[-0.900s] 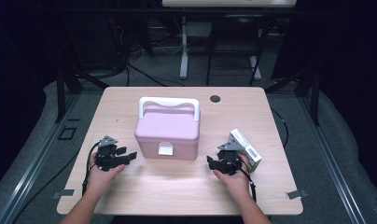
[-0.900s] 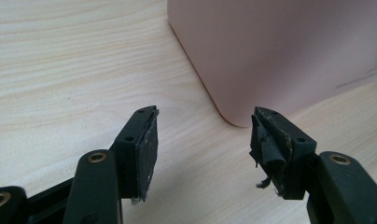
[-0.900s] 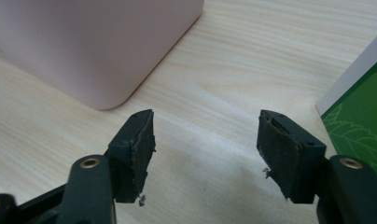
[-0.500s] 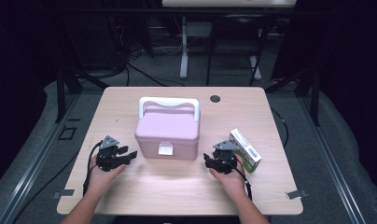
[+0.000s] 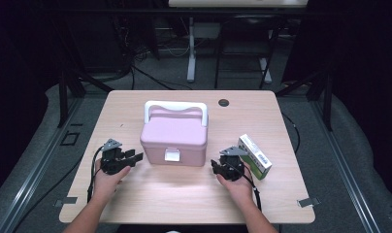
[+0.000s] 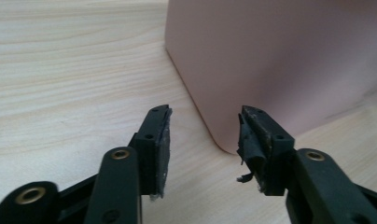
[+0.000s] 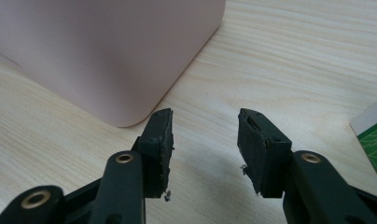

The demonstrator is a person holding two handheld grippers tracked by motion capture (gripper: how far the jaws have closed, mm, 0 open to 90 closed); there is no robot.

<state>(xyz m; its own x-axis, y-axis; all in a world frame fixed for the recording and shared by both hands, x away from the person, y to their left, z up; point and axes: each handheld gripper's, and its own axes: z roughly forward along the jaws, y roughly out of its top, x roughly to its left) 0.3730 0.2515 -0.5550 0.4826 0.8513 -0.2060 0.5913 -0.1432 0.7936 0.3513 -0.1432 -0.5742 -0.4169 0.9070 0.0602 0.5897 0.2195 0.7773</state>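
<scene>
Nothing started: left gripper [image 5: 136,157] at box's [image 5: 174,133] 8 o'clock, right gripper [image 5: 215,166] at 4, both spread, empty; latch shut.

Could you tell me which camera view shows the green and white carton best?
The high view: the whole green and white carton lies beside the right gripper. The right gripper view catches just one corner; the left gripper view faces the pink box.

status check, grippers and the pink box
Left gripper open, empty, by pink box. Right gripper open, empty, at its other side. Box shut. Green carton beside right gripper.
</scene>
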